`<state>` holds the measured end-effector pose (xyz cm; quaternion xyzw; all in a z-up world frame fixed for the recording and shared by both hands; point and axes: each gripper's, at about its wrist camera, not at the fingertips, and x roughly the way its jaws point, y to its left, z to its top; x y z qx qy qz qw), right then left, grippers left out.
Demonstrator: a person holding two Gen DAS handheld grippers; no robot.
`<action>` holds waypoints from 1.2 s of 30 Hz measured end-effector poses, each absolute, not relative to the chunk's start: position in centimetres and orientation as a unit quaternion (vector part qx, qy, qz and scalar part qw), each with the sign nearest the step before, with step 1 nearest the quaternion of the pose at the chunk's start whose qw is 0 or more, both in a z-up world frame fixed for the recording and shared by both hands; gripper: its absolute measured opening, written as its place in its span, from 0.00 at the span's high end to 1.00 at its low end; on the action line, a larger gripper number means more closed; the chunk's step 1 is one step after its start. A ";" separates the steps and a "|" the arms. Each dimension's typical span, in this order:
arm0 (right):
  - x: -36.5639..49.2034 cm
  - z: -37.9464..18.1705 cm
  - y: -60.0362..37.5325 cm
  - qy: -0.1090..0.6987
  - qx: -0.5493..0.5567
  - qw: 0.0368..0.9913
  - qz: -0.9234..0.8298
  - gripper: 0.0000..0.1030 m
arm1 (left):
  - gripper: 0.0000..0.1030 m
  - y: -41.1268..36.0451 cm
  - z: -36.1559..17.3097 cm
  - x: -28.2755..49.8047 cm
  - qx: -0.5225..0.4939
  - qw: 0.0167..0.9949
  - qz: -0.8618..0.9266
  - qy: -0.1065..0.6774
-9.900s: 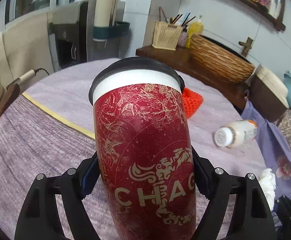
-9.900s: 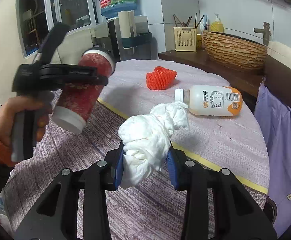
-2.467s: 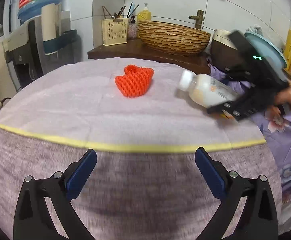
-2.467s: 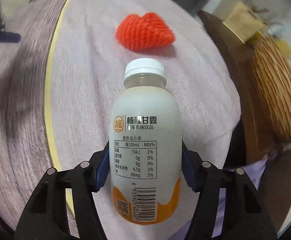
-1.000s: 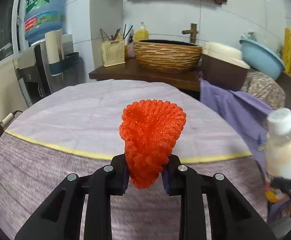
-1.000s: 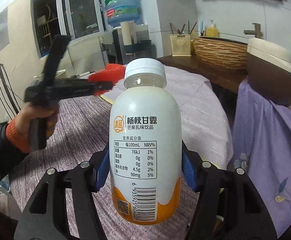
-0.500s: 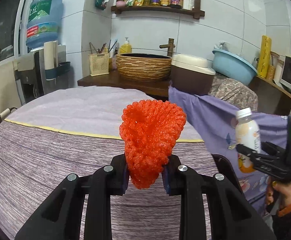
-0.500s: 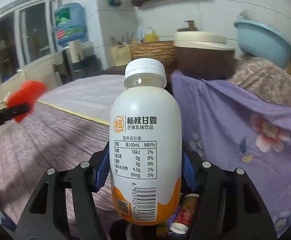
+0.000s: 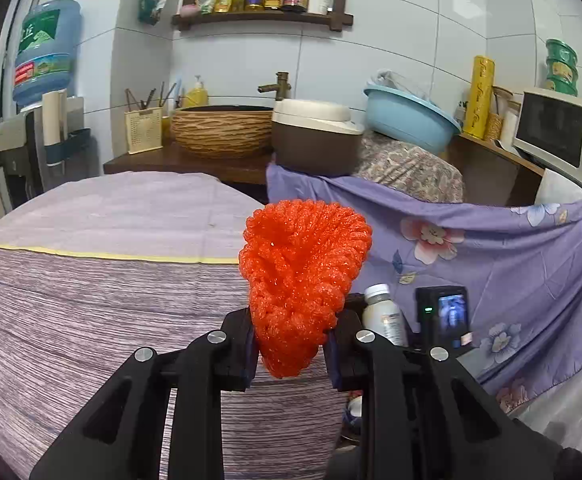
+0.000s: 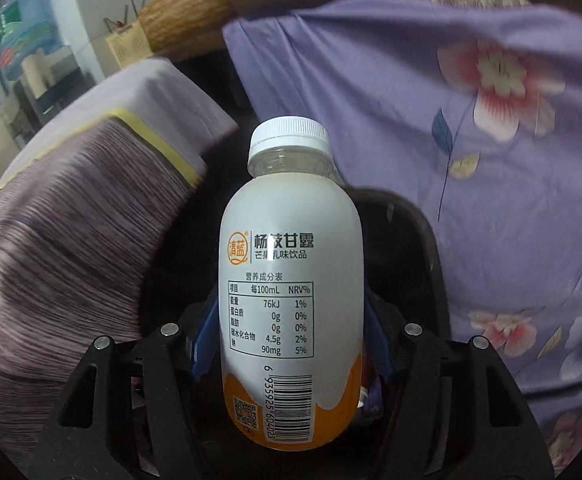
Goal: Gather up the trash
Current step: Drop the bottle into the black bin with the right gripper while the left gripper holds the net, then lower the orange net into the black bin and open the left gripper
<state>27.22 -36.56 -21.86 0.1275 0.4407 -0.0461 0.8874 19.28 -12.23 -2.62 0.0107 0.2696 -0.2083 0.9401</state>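
Note:
My left gripper (image 9: 291,346) is shut on an orange foam fruit net (image 9: 303,268), held above the right edge of the round table (image 9: 91,312). The right gripper (image 10: 291,332) is shut on a white and orange drink bottle (image 10: 291,280) with a white cap. It points steeply down over a dark round trash bin (image 10: 425,240) between the table (image 10: 71,220) and a purple floral cloth (image 10: 491,160). In the left wrist view the bottle (image 9: 383,314) and the right gripper's lit camera screen (image 9: 449,316) show low, just right of the net.
Behind the table a counter holds a woven basin (image 9: 221,132), a brown rice cooker (image 9: 315,140), a blue bowl (image 9: 409,120) and a microwave (image 9: 563,136). A water dispenser (image 9: 43,80) stands at the left. The purple floral cloth (image 9: 511,264) drapes on the right.
The left gripper has carried the net rightward to the table's edge. The right gripper has sunk and tipped downward with the bottle, now over the dark bin.

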 end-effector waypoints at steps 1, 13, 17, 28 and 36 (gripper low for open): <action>27.5 -22.5 -36.6 0.446 0.128 0.885 -0.050 0.40 | 0.75 -12.6 -2.8 19.2 0.012 0.939 -0.212 0.272; 29.0 -23.7 -36.3 0.449 0.122 0.883 -0.063 0.31 | 0.75 -15.9 -4.7 18.9 0.020 0.928 -0.232 0.291; 27.9 -22.2 -36.3 0.428 0.107 0.895 -0.066 0.31 | 0.75 -17.0 -5.3 18.8 0.026 0.924 -0.240 0.296; 23.7 -14.4 -38.9 0.355 0.054 0.926 -0.116 0.30 | 0.75 -22.0 -8.6 19.0 0.038 0.904 -0.274 0.325; 21.3 -11.5 -41.7 0.324 0.054 0.933 -0.148 0.23 | 0.75 -24.3 -10.7 19.2 0.058 0.895 -0.283 0.341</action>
